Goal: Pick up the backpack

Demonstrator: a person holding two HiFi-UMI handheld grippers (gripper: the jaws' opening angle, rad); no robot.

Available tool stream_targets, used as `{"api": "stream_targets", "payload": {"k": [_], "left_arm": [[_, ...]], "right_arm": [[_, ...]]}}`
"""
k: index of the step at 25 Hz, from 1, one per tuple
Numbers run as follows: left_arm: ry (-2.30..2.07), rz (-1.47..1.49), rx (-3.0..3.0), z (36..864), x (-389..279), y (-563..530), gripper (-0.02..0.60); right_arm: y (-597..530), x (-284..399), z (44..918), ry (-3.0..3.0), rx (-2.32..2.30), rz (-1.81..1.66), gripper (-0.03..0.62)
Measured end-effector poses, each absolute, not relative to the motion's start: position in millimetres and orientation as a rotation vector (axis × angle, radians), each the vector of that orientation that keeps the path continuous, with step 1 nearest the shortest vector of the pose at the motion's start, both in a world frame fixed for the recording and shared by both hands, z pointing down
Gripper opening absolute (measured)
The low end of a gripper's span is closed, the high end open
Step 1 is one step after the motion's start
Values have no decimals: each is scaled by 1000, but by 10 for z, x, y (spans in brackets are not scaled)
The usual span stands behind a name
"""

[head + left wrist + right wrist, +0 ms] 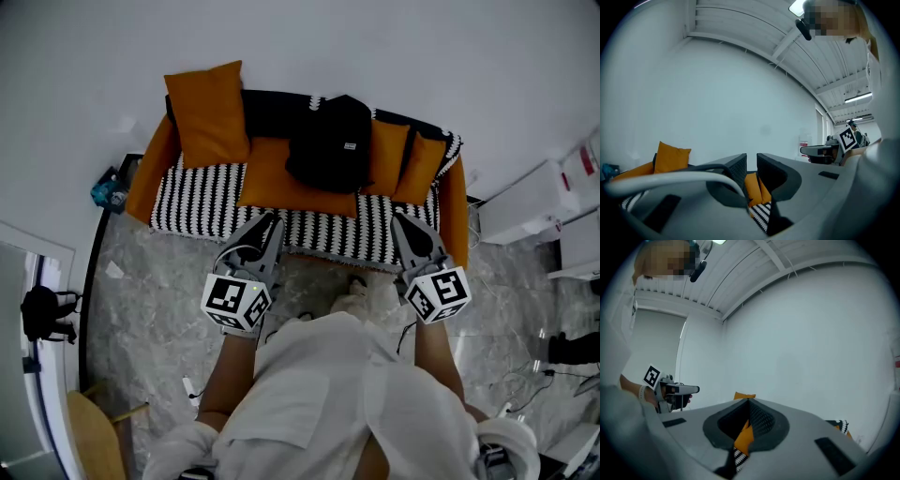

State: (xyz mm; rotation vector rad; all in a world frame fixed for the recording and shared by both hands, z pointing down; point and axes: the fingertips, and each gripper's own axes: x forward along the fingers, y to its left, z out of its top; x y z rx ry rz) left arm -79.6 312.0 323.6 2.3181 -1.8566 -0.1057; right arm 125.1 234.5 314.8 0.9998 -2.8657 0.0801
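The black backpack (330, 141) leans on the sofa (187, 192) back, its long axis upright, top toward the wall. It sits well ahead, between both grippers' lines. The left gripper (272, 219) is slightly parted and empty, and the right gripper (399, 218) is clenched on nothing.

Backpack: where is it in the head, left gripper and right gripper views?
Head view: the backpack is black, upper centre, against the couch back.
Left gripper view: not in it.
Right gripper view: not in it.
Shared landmark: the striped sofa seat, which also shows low at centre in both gripper views.
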Motion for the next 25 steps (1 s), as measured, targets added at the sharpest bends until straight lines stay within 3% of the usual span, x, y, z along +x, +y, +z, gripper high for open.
{"api": "stream_targets", "payload": {"k": [25], "left_arm": [[-1849,-126,2312,3262,-850,3178,84]], "right_arm": [[2416,1085,3226,-2860,941,98,20]]}}
